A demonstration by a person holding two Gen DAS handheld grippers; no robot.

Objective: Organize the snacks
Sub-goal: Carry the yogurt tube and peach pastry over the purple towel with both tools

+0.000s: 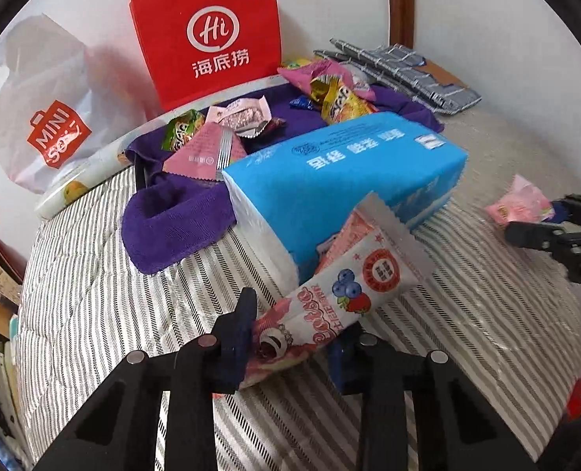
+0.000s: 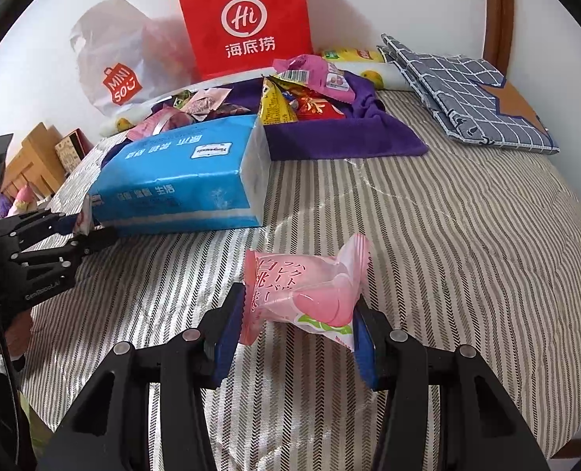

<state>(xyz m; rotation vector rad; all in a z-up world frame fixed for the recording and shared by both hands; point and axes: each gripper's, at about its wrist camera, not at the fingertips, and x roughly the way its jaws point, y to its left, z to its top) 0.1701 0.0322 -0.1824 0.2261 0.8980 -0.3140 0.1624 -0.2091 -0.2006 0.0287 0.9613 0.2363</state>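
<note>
Both tools grip snacks: left tool [image 1: 290, 347] pinches the long berry-print wrapper [image 1: 341, 294] pointing toward the blue tissue pack [image 1: 341, 180], right tool [image 2: 296, 337] squeezes the pink peach packet [image 2: 306, 294].

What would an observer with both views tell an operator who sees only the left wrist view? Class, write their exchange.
Operator: Is the right gripper holding anything?
Observer: Yes. The right gripper is shut on a pink plastic peach-print sweet packet.
Operator: What lies behind the blue tissue pack?
Observer: A red foil snack packet lies on the purple towel, hidden from your view.
</note>
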